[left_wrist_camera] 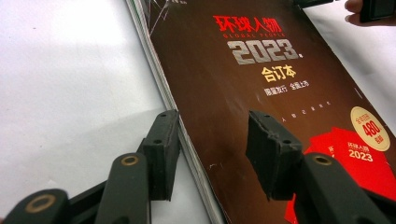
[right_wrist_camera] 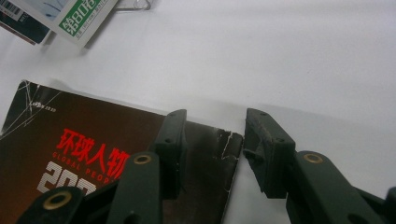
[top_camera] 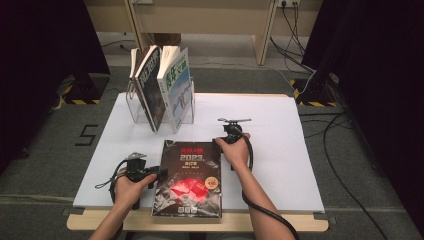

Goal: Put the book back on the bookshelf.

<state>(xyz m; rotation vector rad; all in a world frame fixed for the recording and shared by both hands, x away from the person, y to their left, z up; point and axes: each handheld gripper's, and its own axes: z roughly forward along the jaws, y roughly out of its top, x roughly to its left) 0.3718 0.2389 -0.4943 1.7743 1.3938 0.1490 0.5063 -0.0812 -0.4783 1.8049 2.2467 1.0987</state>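
A dark magazine [top_camera: 190,175] with red and silver lettering lies flat near the table's front edge. My left gripper [top_camera: 159,173] sits at its left edge. In the left gripper view the jaws stand open [left_wrist_camera: 212,135] astride that edge of the magazine [left_wrist_camera: 261,84], one pad over the white table and one over the cover, neither pressing. My right gripper [top_camera: 221,142] is at the magazine's far right corner. There the jaws are open [right_wrist_camera: 212,140], with the creased corner of the magazine [right_wrist_camera: 93,144] lying between them.
A clear rack [top_camera: 187,112] with three upright books [top_camera: 162,85] stands at the back left of the white tabletop [top_camera: 280,150]. Bare white surface lies right of the magazine. The books' lower corners [right_wrist_camera: 70,18] show in the right gripper view. Cables run over the floor at right.
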